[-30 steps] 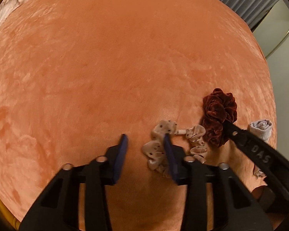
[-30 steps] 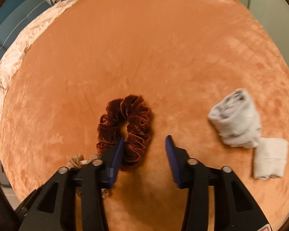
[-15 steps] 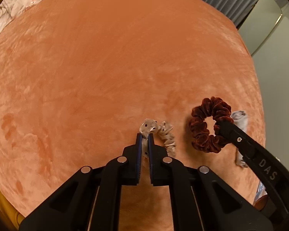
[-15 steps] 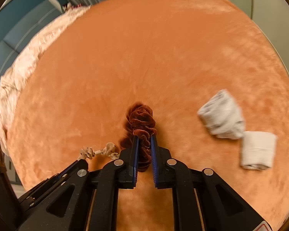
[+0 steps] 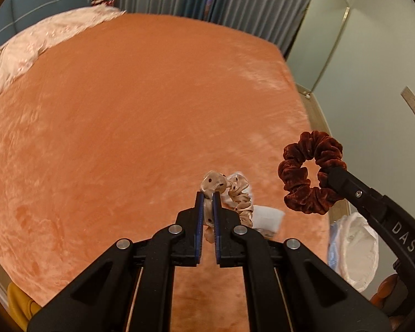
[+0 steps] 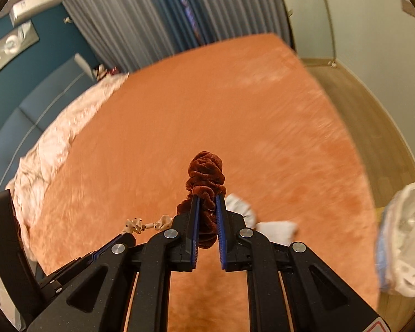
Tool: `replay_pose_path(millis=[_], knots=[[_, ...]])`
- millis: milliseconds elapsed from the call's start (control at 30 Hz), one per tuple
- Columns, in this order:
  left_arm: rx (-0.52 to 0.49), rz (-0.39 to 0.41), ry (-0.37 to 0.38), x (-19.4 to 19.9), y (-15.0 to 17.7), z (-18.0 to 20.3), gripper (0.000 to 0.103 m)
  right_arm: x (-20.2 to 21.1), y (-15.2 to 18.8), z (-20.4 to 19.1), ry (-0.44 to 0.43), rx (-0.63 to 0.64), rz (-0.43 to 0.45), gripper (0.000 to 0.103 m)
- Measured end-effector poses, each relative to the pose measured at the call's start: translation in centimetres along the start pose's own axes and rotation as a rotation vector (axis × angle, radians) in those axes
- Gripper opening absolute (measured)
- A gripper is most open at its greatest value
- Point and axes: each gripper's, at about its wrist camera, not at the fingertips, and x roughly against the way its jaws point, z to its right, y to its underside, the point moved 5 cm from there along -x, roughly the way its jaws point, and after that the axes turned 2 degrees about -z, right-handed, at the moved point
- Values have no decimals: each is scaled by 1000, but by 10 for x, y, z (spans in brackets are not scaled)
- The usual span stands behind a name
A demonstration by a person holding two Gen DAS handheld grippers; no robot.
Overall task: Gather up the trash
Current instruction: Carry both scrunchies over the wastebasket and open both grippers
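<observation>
Above the orange plush bedspread [image 5: 124, 138], we find the left gripper [image 5: 206, 193] pinching a beige dotted satin scrunchie [image 5: 235, 191] and the right gripper [image 6: 206, 202] clamping a rust-brown velvet scrunchie [image 6: 206, 174]; either shallow edge grip may slip.

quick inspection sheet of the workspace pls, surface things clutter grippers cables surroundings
surface: orange blanket on a bed
job's things: beige scrunchie and brown scrunchie, both held above the blanket
clutter: two white bundles on the blanket; pale quilt at the far end
grippers: left gripper shut on beige scrunchie; right gripper shut on brown scrunchie
cables: nothing seen
surroundings: grey curtains, wood floor, white bag beside the bed
</observation>
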Motion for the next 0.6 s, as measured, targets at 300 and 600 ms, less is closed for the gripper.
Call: replay_pose_path(millis=[300,600], knots=[[-148,47,66,35,13,106,6,83,-6,82,44,-88,120,11],[-305,57,133,50,45,212,6,146,9,176,113,-203,193,11]])
